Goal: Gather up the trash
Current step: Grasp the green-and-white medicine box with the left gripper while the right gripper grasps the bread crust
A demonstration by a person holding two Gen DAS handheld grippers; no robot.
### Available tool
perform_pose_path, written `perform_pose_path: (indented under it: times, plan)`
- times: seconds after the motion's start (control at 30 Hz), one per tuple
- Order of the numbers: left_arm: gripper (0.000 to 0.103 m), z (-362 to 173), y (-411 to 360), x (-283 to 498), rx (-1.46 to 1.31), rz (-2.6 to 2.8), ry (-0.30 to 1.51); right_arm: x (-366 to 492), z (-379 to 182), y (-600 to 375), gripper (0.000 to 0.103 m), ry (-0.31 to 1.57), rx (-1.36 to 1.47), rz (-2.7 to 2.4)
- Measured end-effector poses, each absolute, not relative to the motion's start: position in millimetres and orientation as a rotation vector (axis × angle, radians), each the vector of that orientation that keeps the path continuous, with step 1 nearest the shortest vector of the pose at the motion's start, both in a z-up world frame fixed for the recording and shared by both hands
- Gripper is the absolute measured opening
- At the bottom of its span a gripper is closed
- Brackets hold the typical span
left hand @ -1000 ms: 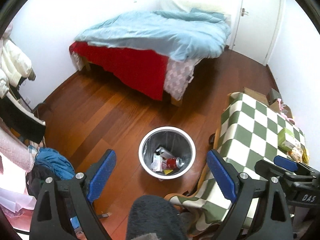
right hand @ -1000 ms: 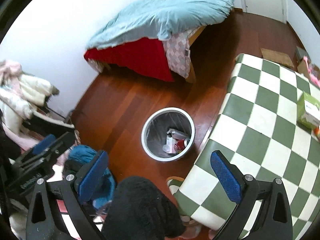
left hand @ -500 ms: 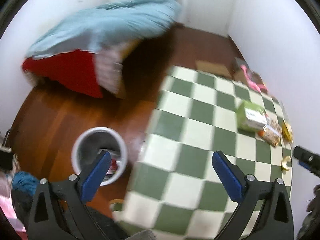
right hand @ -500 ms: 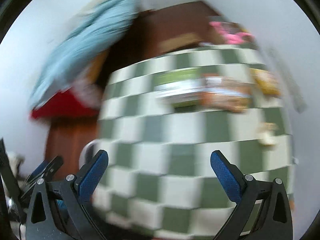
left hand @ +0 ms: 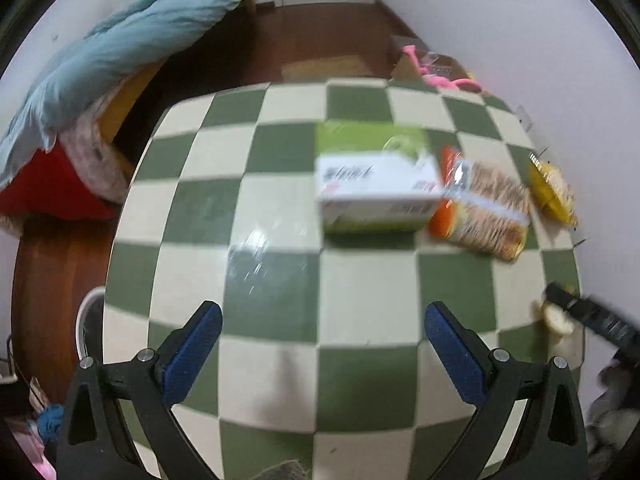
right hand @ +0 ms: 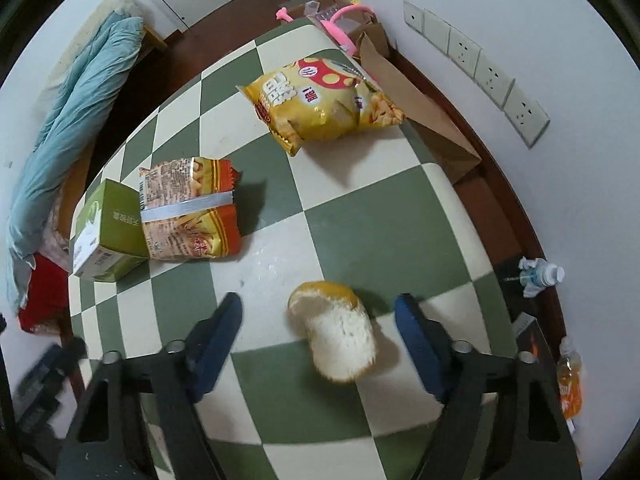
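Observation:
A piece of yellow fruit peel [right hand: 334, 332] with a white inside lies on the green-and-cream checked table [right hand: 360, 220]. My right gripper [right hand: 320, 340] is open, its blue pads on either side of the peel without touching it. In the left wrist view the same peel [left hand: 556, 316] shows at the far right beside a dark gripper part. My left gripper [left hand: 322, 344] hangs open over bare checks with nothing between its fingers. A green-and-white box [left hand: 372, 176], an orange snack bag [left hand: 480, 204] and a yellow chip bag [right hand: 320, 104] lie on the table.
The white trash bin [left hand: 86, 320] peeks out below the table's left edge. A bed with a blue duvet [left hand: 120, 44] stands beyond. Brown paper bags [right hand: 424, 108] and a pink item [right hand: 340, 28] sit against the wall, with bottles [right hand: 540, 276] on the floor.
Both grippers swung from above the bin over to the table. The right one has come down around the fruit peel. Both stay open.

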State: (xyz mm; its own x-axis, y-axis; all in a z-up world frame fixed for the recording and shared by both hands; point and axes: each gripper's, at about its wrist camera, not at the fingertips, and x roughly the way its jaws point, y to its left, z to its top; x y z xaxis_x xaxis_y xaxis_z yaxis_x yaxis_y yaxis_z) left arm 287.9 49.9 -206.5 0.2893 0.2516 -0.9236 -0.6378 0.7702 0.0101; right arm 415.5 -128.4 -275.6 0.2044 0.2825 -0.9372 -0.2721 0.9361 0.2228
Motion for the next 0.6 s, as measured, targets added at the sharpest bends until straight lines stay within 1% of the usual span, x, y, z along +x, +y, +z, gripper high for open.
perform_pose_path:
  times: [0.03,0.07,0.1,0.13,0.3,0.6]
  plan:
    - [0.103,-203.2,50.5,296.6,-0.391,0.61,1.127,413.5,-276.7,-127.4,0.068,1.298,-0.003,0.382]
    - [0.103,-202.0,51.4,305.5,-0.388,0.609,1.128,411.7,-276.4,-125.6,0.063,1.272,-0.016,0.377]
    - [0.103,-200.5,54.1,314.3,-0.382,0.612,1.132,411.0,-276.7,-124.2,0.048,1.259,-0.024,0.375]
    - [0.103,-198.9,57.4,323.4,-0.376,0.619,1.133,411.6,-277.8,-122.5,0.04,1.255,-0.034,0.366]
    - [0.103,-204.7,70.4,360.9,-0.341,0.635,1.164,420.7,-273.5,-125.9,0.034,1.248,-0.002,0.351]
    - [0.103,-234.8,89.1,389.6,-0.356,0.656,1.258,430.0,-261.2,-130.7,0.033,1.236,0.008,0.348]
